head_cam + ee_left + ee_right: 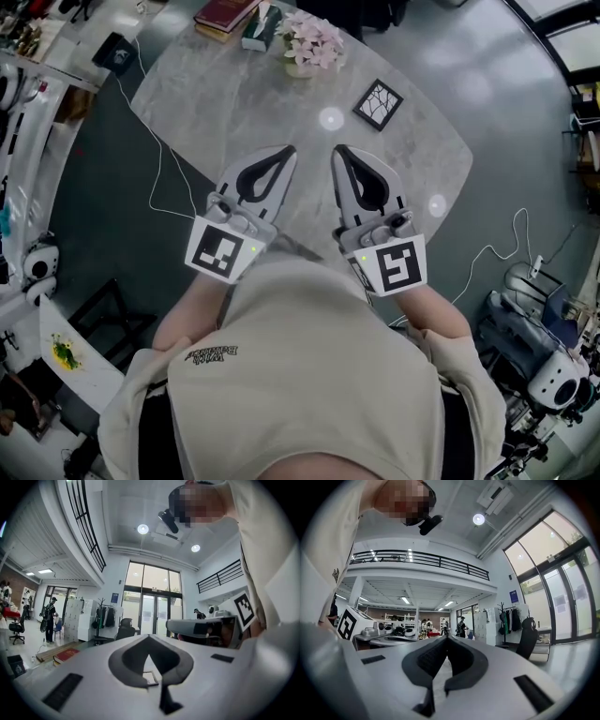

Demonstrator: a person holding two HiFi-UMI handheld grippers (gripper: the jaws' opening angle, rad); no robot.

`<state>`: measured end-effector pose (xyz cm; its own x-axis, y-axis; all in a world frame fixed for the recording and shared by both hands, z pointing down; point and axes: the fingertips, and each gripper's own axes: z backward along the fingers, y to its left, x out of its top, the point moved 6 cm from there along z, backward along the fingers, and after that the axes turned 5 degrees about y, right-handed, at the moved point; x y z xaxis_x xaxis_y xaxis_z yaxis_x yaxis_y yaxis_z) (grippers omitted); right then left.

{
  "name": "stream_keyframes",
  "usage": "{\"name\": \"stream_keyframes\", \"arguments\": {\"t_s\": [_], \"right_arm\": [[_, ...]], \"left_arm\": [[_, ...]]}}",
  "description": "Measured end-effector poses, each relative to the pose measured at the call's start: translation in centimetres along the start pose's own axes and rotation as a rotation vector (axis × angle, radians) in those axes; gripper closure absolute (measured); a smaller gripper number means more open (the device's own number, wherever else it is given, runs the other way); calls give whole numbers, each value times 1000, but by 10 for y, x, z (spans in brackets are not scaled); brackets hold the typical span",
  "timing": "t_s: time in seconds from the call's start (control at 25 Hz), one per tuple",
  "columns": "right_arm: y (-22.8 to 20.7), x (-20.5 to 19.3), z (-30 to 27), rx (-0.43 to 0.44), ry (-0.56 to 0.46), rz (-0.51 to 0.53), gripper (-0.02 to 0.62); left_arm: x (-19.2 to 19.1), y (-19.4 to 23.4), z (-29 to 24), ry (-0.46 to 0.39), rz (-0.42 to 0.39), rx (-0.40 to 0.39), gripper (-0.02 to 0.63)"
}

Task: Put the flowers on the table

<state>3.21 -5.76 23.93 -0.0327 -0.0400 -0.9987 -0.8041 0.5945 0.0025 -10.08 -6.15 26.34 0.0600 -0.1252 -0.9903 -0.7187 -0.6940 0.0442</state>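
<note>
A pot of pink flowers [312,42] stands at the far side of the grey marble table [234,112]. My left gripper [289,150] and right gripper [339,150] lie side by side over the near part of the table, tips pointing toward the flowers and well short of them. Both are shut with nothing between the jaws. The left gripper view shows its closed tips [149,637] against the room and the right gripper [201,626] beside it. The right gripper view shows its closed tips [445,638]. The flowers appear in neither gripper view.
Left of the flowers lie a stack of books [225,14] and a small teal box [260,28]. A black-framed picture [378,104] lies to the flowers' right. A black device [117,53] with a white cable sits past the table's left corner. Machines crowd the floor at right.
</note>
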Motion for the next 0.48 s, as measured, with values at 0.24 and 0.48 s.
{"name": "stream_keyframes", "arguments": {"t_s": [0.24,0.48], "right_arm": [[-4,-3,3,-13,2,-5,586],[-1,-5,4,-6,10,-10,586]], "left_arm": [[2,-5,-4,-4,-8,-16,598],[0,-7,-4,10,-3,-25,598]]}}
